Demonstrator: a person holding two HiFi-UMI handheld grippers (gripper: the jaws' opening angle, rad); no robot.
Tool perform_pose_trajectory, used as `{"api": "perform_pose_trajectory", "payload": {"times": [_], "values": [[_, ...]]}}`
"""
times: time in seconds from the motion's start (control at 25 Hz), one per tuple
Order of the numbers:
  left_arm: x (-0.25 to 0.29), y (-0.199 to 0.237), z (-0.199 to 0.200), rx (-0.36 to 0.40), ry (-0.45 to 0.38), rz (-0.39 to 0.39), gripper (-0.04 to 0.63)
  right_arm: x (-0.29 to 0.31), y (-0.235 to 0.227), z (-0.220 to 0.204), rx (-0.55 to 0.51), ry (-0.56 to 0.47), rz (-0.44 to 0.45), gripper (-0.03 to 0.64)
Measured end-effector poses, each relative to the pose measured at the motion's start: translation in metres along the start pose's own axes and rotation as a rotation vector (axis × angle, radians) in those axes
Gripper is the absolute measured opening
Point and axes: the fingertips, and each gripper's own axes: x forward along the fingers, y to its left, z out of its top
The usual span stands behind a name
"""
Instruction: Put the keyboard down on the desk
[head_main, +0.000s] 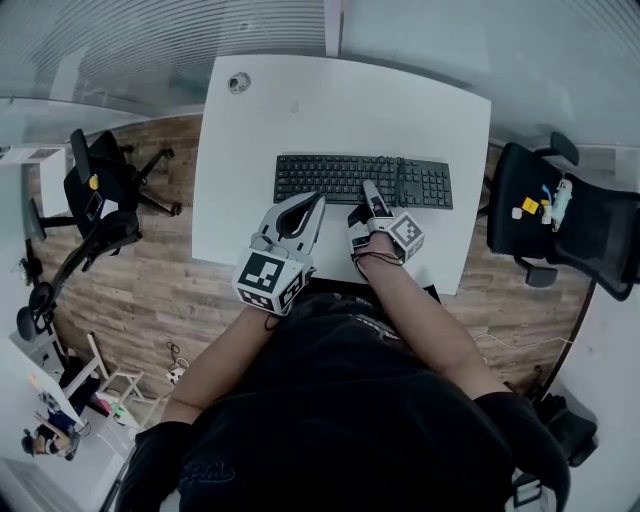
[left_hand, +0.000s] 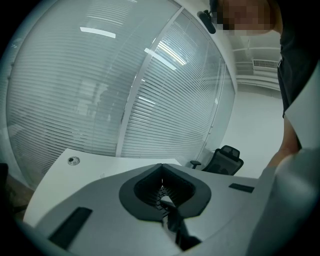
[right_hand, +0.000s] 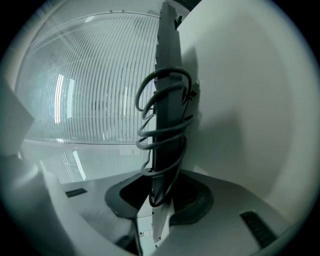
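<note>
A black keyboard (head_main: 362, 181) lies lengthwise across the middle of the white desk (head_main: 250, 150); whether it rests on the top I cannot tell. Its grey cable (right_hand: 162, 125) is coiled round its body. My right gripper (head_main: 368, 192) is shut on the keyboard's near edge, right of its middle. In the right gripper view the keyboard (right_hand: 167, 75) stands edge-on between the jaws of the right gripper (right_hand: 159, 197). My left gripper (head_main: 316, 202) hovers just in front of the keyboard's left half. Its jaws are shut and hold nothing. The left gripper (left_hand: 162, 169) faces the glass wall.
A black office chair (head_main: 560, 215) stands right of the desk, and it is the same chair (left_hand: 227, 160) that shows in the left gripper view. Another chair (head_main: 100, 190) is on the wooden floor to the left. A round cable hole (head_main: 238, 82) sits at the desk's far left corner.
</note>
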Motion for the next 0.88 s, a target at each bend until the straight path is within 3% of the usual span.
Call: {"api": "perform_pose_trajectory", "payload": {"times": [0.88], "values": [[-0.022,-0.005,0.004,0.014,-0.027,-0.008,0.014,0.005,0.004,-0.007,-0.023,0.039,-0.114,0.23]]}}
